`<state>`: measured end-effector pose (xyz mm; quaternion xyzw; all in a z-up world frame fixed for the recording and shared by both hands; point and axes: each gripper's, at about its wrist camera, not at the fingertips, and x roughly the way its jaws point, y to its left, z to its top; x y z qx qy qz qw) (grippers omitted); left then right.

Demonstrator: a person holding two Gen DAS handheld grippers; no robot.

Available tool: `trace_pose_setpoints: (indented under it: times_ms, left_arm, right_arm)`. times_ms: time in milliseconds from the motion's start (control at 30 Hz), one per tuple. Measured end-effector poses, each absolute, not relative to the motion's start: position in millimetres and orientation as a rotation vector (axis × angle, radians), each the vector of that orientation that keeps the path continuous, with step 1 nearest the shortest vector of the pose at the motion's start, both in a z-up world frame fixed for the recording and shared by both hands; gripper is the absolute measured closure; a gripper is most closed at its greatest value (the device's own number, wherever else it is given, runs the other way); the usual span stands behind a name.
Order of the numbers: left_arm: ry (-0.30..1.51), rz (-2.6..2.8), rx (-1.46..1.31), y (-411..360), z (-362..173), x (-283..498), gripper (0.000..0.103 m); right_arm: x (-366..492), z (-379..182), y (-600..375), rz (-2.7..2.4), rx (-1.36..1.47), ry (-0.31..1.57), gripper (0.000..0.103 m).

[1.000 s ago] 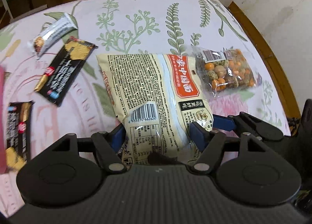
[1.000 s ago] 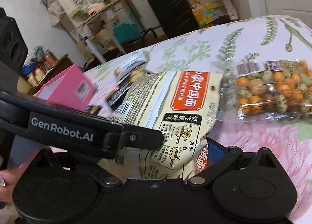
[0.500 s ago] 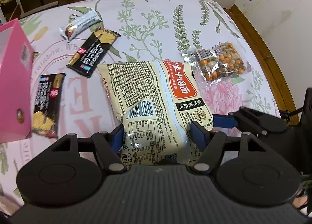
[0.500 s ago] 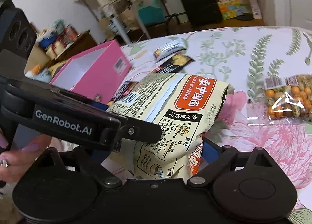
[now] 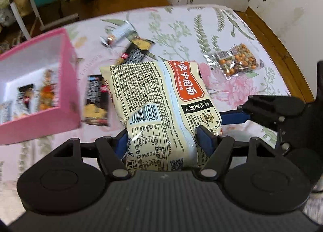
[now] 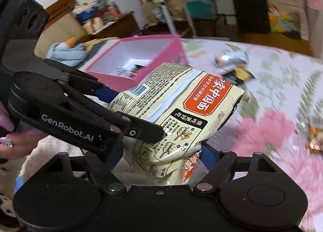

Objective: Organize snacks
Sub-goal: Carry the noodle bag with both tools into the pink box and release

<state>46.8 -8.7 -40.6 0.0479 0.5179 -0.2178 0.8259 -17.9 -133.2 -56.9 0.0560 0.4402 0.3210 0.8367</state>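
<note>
A cream noodle bag [image 5: 161, 94] with an orange label hangs above the table, off its surface. My left gripper [image 5: 163, 139] is shut on its near end, blue pads pressing both sides. My right gripper [image 6: 161, 153] has the bag's [image 6: 181, 98] corner between its blue pads, and its jaws are closing on the crumpled plastic. In the left wrist view one of the right gripper's fingers [image 5: 232, 116] shows at the bag's right edge. The left gripper [image 6: 131, 113] crosses the right wrist view from the left. An open pink box [image 5: 66, 82] holding a few snacks stands to the left.
On the floral tablecloth lie a clear pack of mixed nuts [image 5: 236, 62], two black cracker packs [image 5: 135, 54] [image 5: 94, 98] and a silver bar [image 5: 119, 33]. The table's wooden edge [image 5: 282, 54] curves along the right. A hand [image 6: 12, 143] grips the left tool.
Both grippers have risen with the noodle bag, lifting it off the table. The pink box has come into view on the left. The right jaws have narrowed onto the bag.
</note>
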Motion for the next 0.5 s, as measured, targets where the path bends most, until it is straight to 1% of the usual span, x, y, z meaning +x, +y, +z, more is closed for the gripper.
trace_pose_setpoints:
  times_ms: [33,267,500]
  left_arm:
    - [1.088,-0.456,0.096,1.7,-34.4,46.2,0.034]
    - [1.004,-0.369,0.023,79.4,0.3,58.7,0.034]
    - [0.967,-0.3,-0.073,156.7,10.3,103.0,0.033]
  right_arm:
    - [-15.5,-51.5,-127.5,0.697,0.114,0.924,0.022]
    - [17.8,-19.9,-64.1,0.795,0.018,0.837,0.022]
    - [73.1,-14.2,-9.0,0.86,0.044,0.772,0.022]
